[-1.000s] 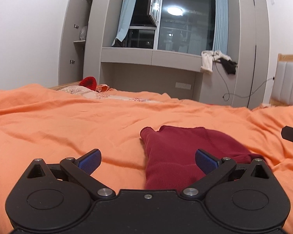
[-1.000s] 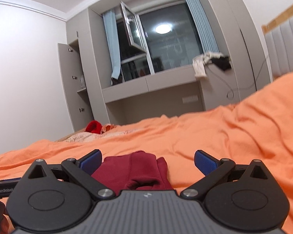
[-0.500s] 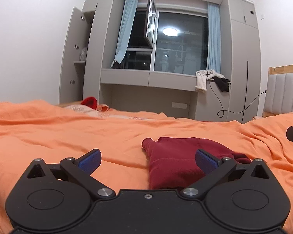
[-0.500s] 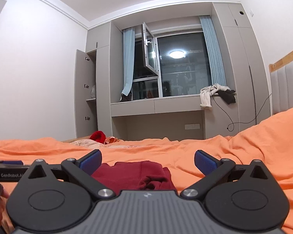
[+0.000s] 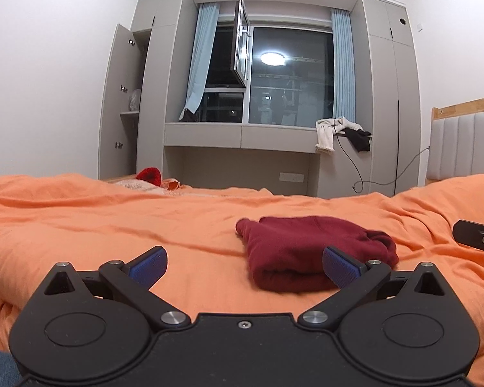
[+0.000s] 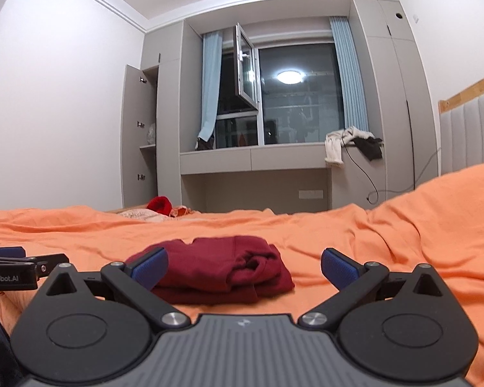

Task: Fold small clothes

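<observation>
Item 1: dark red garment (image 5: 309, 251), folded into a compact bundle, lying on the orange bedspread (image 5: 113, 225) in front of both grippers and touched by neither. Item 2: left gripper (image 5: 244, 266), 2 blue-padded fingers spread wide, nothing between them; in its own view the garment sits to the right of centre, partly behind the right-hand finger pad (image 5: 340, 269). Item 3: right gripper (image 6: 244, 266), fingers likewise wide apart and empty; in its own view the garment (image 6: 222, 269) sits left of centre, partly behind the left-hand pad (image 6: 150, 266). View differences: the left wrist view shows the bundle's smooth folded side and a small protruding corner at its far left; the right wrist view shows the layered edges and a rumpled fold at the bundle's right end. The left wrist view catches part of the right gripper at the frame's right edge; the right wrist view catches the left gripper's side (image 6: 13, 271) at the left edge, with printed lettering on it. Background, both views: grey built-in wardrobe (image 5: 129, 103) with 1 door open, night-dark window (image 5: 290, 77) with pale blue curtains, white and black clothes (image 5: 338, 132) heaped on the sill, a bright red item (image 5: 150, 175) at the bed's far side, and a padded headboard (image 5: 464, 145) at right.
</observation>
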Demonstrator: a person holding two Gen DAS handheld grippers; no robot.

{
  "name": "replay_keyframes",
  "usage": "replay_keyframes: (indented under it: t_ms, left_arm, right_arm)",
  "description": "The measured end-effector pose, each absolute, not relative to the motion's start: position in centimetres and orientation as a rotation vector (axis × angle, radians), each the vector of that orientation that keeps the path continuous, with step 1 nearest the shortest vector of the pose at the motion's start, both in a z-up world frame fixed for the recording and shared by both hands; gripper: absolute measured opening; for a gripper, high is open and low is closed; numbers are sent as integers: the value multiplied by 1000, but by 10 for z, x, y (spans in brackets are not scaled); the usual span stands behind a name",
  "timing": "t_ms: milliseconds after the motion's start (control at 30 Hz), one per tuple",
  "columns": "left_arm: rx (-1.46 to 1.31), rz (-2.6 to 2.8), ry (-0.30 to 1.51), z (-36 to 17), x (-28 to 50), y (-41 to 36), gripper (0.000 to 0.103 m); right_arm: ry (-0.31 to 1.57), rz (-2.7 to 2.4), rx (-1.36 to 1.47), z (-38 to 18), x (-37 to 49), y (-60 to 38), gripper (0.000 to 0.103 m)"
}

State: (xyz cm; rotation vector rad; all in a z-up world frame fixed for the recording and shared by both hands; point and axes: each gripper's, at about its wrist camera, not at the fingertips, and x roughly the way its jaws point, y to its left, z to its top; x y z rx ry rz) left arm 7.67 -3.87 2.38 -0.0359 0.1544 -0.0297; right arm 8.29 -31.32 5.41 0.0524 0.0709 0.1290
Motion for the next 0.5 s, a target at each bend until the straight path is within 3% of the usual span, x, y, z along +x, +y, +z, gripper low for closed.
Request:
replay_keyframes:
  t_ms: [500]
  left_arm:
    - [-30,-34,220,12,67,-37,102]
  right_arm:
    - [132,85,95,41,72,-324,103]
